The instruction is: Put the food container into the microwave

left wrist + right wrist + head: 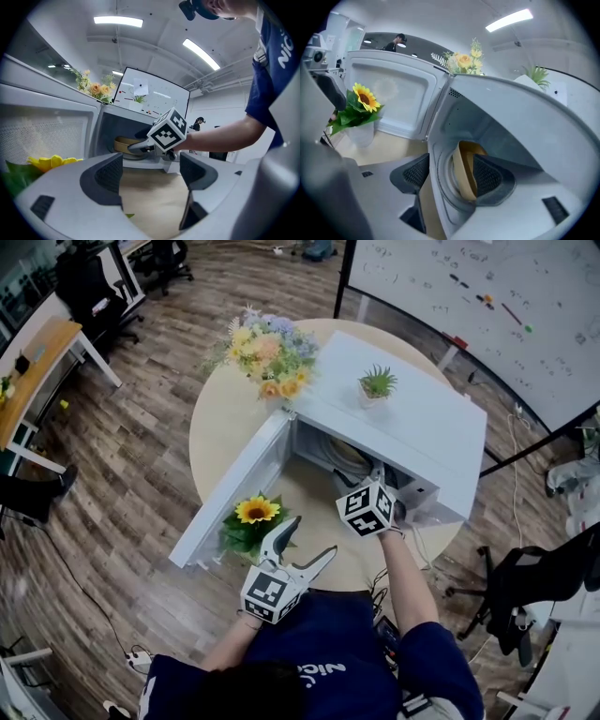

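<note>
Right gripper (pixel 451 174), jaws spread wide on nothing, points into the microwave (pixel 525 122). The tan food container (pixel 462 167) sits just ahead, centre frame. The open left gripper (pixel 151 178) is farther off.

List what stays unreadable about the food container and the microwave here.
- Food container contents: right gripper view sees it edge-on; head view, microwave roof mostly covers it.
- Right gripper tips: head view, marker cube hides them.
- Whiteboard writing: head view, too small.

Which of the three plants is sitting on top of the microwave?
The small spiky green plant in the white pot, standing on top of the microwave. The sunflower by the open door and the pastel bouquet both stand on the round table.
</note>
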A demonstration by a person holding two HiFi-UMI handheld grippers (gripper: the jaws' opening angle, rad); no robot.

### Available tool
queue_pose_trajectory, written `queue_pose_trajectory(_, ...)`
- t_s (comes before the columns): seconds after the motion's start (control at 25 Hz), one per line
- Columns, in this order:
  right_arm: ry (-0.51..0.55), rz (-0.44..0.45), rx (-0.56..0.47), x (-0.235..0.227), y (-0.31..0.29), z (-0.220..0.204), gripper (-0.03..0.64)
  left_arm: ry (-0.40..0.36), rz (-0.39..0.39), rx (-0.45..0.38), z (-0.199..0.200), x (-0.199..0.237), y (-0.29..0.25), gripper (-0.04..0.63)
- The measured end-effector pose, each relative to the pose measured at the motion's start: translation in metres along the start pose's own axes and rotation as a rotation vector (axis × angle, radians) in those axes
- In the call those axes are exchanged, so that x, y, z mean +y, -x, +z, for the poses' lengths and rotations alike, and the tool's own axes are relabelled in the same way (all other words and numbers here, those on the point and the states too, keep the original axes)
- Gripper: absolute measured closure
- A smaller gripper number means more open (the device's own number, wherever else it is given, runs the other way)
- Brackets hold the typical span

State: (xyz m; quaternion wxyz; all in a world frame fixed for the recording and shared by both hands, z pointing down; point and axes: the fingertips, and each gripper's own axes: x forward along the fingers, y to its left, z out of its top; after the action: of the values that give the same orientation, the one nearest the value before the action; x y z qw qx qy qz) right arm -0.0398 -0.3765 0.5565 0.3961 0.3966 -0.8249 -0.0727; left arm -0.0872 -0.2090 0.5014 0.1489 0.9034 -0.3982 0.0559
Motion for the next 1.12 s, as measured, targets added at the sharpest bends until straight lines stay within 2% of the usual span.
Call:
queue_pose_trajectory(0.72, -0.387, -0.095, -0.240, 0.027, 0.127, 0.000, 0.328, 0.025, -0.007, -0.027, -0.002, -0.005, 0.008, 0.223)
queue_pose_trajectory(1.12, -0.569, -0.186, -0.339, 0.053, 0.176, -0.026, 0.347, 0.008, 0.018, -0.035, -0.001, -0.003, 0.007, 0.238)
